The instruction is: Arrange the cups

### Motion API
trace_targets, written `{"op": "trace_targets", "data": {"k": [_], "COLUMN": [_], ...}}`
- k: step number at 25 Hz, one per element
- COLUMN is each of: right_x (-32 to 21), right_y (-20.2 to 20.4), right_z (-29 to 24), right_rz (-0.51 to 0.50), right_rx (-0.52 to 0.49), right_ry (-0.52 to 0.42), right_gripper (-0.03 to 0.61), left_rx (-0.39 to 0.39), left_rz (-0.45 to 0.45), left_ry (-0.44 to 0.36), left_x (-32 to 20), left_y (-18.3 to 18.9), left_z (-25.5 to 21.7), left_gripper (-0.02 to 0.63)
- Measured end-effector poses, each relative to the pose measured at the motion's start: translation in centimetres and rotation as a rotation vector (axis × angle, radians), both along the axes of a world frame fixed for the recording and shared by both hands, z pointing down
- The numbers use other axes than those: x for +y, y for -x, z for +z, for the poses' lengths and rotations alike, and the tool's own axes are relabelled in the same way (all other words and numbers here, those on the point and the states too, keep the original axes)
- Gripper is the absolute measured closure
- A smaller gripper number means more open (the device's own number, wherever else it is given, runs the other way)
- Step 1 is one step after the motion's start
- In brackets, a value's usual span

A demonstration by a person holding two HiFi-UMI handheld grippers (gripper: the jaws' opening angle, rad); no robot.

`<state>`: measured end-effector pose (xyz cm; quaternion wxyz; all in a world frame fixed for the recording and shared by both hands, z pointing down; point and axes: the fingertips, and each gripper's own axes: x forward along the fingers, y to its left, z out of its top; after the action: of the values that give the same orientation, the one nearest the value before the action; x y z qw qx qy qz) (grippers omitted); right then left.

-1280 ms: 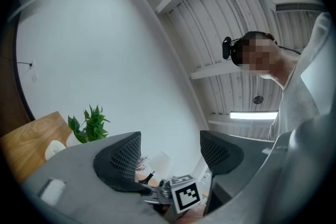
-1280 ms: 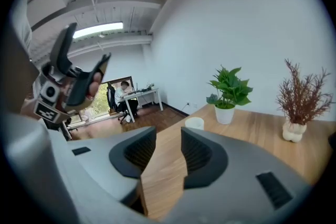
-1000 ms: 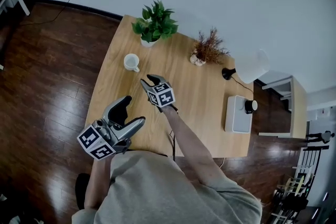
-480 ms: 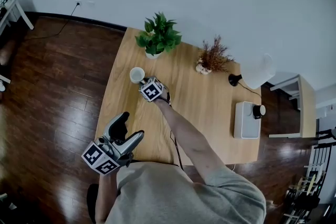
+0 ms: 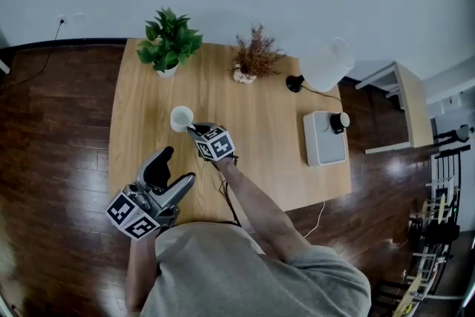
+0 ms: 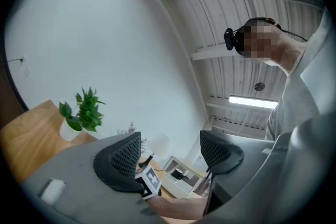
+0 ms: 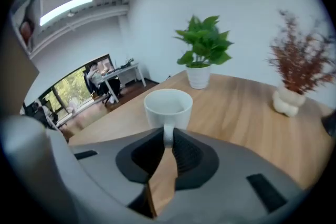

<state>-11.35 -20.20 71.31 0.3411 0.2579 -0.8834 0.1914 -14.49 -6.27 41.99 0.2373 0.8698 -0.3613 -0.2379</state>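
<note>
Pads (image 7: 185,152) of our right gripper (image 7: 168,132) press on the handle of the white cup (image 7: 168,105). The jaws have just been closing, and the handle now sits pinched between their tips. The cup stands upright on the wooden table (image 5: 260,115) with its mouth up, and we can see nothing inside it. Its handle points back toward us, straight into the jaws. From the head view we see it toward the table's left half, well short of the far edge, with our right arm stretched out across the near edge to reach it.

Our left gripper (image 6: 170,152) has its jaws wide apart with nothing between them. It hangs off the table's near left corner, above the dark wood floor (image 5: 52,130), tilted a little upward.

Farther out, a green plant (image 5: 169,44) in a white pot stands at the far left of the table. A dried reddish plant (image 5: 254,56) in a pale pot stands to its right along the same far edge. Beyond that we see a white lamp (image 5: 326,64) on a black base. Near the right edge lies a flat white box (image 5: 321,141) with a black round thing on one corner.
</note>
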Motion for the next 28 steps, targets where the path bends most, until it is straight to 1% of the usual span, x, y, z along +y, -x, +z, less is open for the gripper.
{"op": "trace_targets", "data": {"k": [3,5,6,9,11,13,14,16,19,24,28], "right_x": [0.0,-0.7,-1.2,-2.9,-3.9,-4.8,-5.2,-6.0,-7.2,-9.0,-9.0], "right_y": [-9.3,-17.1,-21.5,-36.1,-45.3,-52.4,-55.2,-58.9,-61.3,-62.3,-61.6], "right_z": [-3.1,-5.4,-6.5,-9.3,-9.9,-9.0,-8.3,-6.5,-4.3,-3.6,-3.3], "right_rz": [0.164,0.286,0.353,0.585,0.736,0.849,0.891,0.945,0.960,0.941,0.894], "right_rx": [-0.097,-0.128,-0.128,-0.076,-0.022,0.025,0.044,0.079,0.121,0.144,0.092], "right_ry": [-0.039,-0.094,-0.130,-0.227,-0.261,-0.257,-0.243,-0.209,-0.182,-0.212,-0.175], "right_gripper": [0.512,0.512,0.512,0.512,0.512,0.512,0.512,0.512,0.512,0.515,0.515], "left_rx": [-0.014,-0.017,-0.016,-0.016,-0.029,-0.053,-0.065,-0.086,-0.107,-0.123,-0.113], "left_rz": [0.133,0.213,0.249,0.337,0.374,0.392,0.394,0.388,0.364,0.324,0.308], "left_ry": [-0.039,-0.060,-0.067,-0.066,-0.044,-0.023,-0.018,-0.016,-0.014,-0.013,-0.011], "left_x": [-1.7,-2.2,-2.2,-1.6,-1.0,-0.4,-0.3,-0.2,-0.4,-1.0,-1.3], "left_y": [-6.1,-10.4,-12.5,-17.5,-19.7,-21.0,-21.5,-22.1,-22.4,-22.7,-22.7], "left_z": [-0.8,-1.2,-1.4,-1.7,-1.1,-0.4,-0.2,-0.1,-0.1,-0.5,-0.8], "left_gripper": [0.275,0.275,0.275,0.275,0.275,0.275,0.275,0.275,0.275,0.275,0.275]}}
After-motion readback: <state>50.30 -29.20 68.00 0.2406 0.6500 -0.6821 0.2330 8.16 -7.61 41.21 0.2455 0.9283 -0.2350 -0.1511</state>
